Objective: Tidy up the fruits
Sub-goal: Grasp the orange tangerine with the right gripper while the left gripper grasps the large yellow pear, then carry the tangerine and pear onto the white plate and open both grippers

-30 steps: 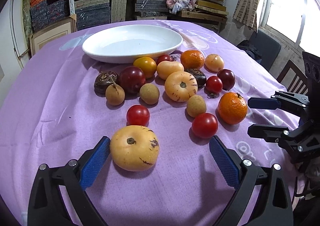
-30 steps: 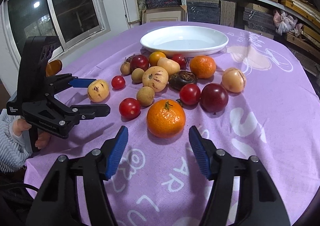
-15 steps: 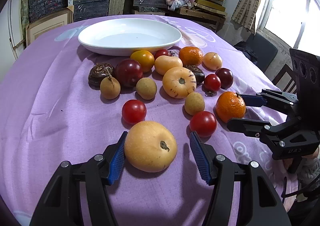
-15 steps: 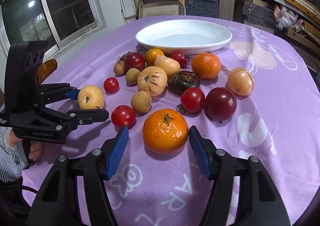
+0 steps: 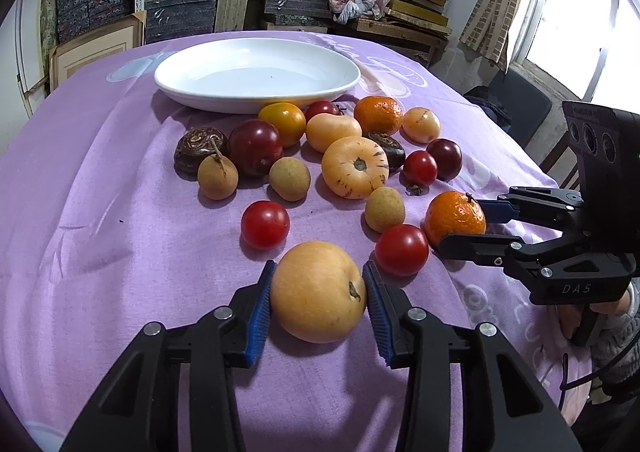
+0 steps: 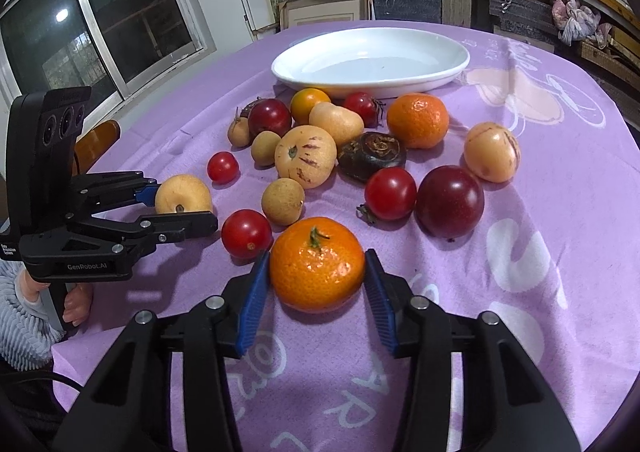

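Observation:
A round yellow fruit [image 5: 316,292] lies on the purple cloth between the blue pads of my left gripper [image 5: 319,268]. Its jaws are closing and both pads touch the fruit's sides. The right wrist view shows the same grip, left gripper [image 6: 182,204] around the yellow fruit [image 6: 182,194]. My right gripper [image 6: 317,256] straddles a tangerine [image 6: 316,264] with a green stem. Those jaws are closing too, pads against its flanks. In the left wrist view the right gripper [image 5: 466,226] holds the tangerine [image 5: 454,212] at the right. An empty white plate [image 5: 256,102] stands beyond the fruit.
Several more fruits lie between the grippers and the plate: red tomatoes [image 5: 265,224], a dark plum [image 6: 450,202], a second tangerine [image 6: 418,120], a striped yellow melon [image 5: 355,167], small brown longans. Shelves stand behind the table. A person's hand [image 6: 76,304] grips the left handle.
The left jaws came in from wide open onto the yellow fruit, which rolled so that its stem faces right. The right gripper advanced around the tangerine and narrowed onto it.

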Available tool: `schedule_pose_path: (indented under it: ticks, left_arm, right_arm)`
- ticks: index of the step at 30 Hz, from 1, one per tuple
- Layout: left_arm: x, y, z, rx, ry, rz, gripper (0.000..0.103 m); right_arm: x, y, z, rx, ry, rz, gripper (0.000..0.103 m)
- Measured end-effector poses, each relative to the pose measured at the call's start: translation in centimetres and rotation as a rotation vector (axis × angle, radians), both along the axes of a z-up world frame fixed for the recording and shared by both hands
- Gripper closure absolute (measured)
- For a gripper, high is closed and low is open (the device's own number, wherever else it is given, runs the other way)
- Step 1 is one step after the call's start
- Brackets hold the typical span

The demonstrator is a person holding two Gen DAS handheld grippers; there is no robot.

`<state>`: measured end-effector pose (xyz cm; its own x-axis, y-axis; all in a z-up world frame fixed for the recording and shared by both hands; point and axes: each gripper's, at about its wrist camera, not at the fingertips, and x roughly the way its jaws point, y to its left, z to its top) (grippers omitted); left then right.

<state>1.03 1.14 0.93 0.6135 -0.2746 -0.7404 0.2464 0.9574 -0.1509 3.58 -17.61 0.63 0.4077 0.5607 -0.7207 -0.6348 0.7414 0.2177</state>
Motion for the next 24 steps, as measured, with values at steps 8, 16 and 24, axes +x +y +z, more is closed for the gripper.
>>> schedule_pose_path:
  ticks: [8, 16, 24]
  left_arm:
    - [1.5, 1.1, 5.7, -0.006, -0.106, 0.027, 0.060]
    - [9.9, 1.3, 12.9, 0.012, -0.244, 0.116, 0.060]
    - [17.0, 3.2, 6.9, -0.005, -0.127, 0.220, 0.060]
  right_arm:
    - [0.7, -1.6, 5.2, 0.078, -0.074, -0.018, 0.058]
    - [8.3, -0.8, 15.0, 0.196, -0.280, -0.135, 0.058]
    - [18.3, 3.1, 7.5, 0.103, -0.124, -0.185, 0.058]
